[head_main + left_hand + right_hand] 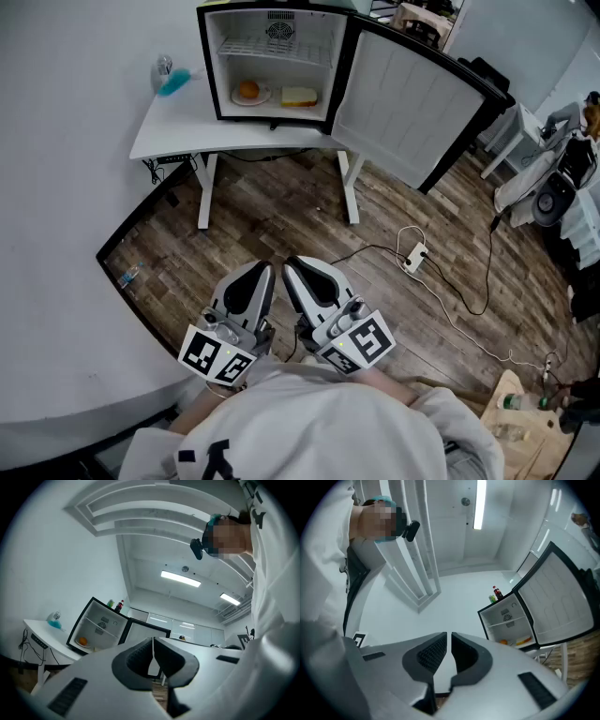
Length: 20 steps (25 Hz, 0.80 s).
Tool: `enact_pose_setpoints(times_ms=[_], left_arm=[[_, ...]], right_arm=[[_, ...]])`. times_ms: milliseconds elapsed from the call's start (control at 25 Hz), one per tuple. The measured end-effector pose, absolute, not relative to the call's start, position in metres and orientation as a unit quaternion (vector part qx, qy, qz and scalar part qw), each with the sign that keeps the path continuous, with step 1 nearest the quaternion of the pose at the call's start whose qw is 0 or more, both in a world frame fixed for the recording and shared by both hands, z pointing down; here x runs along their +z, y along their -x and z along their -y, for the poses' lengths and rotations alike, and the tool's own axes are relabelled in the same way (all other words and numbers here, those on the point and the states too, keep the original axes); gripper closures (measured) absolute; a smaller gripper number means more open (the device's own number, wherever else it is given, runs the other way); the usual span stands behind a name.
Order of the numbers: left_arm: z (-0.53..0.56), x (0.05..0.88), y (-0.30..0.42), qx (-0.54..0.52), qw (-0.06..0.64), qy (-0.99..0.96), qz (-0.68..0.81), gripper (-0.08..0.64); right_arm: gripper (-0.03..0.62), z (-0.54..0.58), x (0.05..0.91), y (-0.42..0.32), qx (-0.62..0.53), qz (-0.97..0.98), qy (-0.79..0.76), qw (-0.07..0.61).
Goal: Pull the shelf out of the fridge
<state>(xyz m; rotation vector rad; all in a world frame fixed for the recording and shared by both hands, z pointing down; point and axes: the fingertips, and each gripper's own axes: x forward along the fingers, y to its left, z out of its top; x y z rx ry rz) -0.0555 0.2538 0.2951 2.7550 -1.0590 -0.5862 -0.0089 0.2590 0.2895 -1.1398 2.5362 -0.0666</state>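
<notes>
- At far left of head view, on the white surface (173,136), a blue-and-clear item (171,80) sits just beside the fridge (210,66); too small to ID.
- Next, our left claw (266,272): jaws pressed together, nothing btwn them. It is held low by our body, well apart from the fridge.
- Fridge stands on the surface w/ its front wide open, so the interior is reachable.
- Inside, the shelf (272,49) is a white wire rack of thin bars. It spans the upper part of the cavity side to side, just below the rear fan grille (279,28). It looks bare as far as we can see.
- Under it, on the fridge's bottom, are a plate (236,99) w/ an orange (248,90) and a pale yellow slab (300,96), maybe bread. Neither is on the shelf, so they shouldn't shift w/ it.
- Handling, our guess: light, stiff, w/ coated wire prob. a bit slick. Thin bars suit a pinch.
- Best hold is prob. the front edge bar, one claw each side of centre. Pull level & straight so it doesn't jam in the side rails.
- Our right claw (289,265): jaws also closed, empty, close beside the left one.
- Door (412,103) hangs open to the right, white liner facing us.
- Far right, on the wood floor (281,216), lie a power strip (412,255) & its cable (469,309). We'd watch our footing there.
</notes>
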Motion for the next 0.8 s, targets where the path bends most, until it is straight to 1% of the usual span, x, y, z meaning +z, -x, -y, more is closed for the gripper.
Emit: enact_pose_setpoints(times_ms=[600, 800], left_arm=[[-0.2477, 0.2966, 0.0621, -0.195, 0.065, -0.912, 0.355, 0.545], [-0.2508, 0.2967, 0.0597, -0.196, 0.063, -0.911, 0.358, 0.546]], right_arm=[[0.541, -0.2563, 0.2917, 0.0116, -0.014, -0.896, 0.409, 0.171], [0.54, -0.2604, 0.2901, 0.0085, -0.015, -0.896, 0.403, 0.184]])
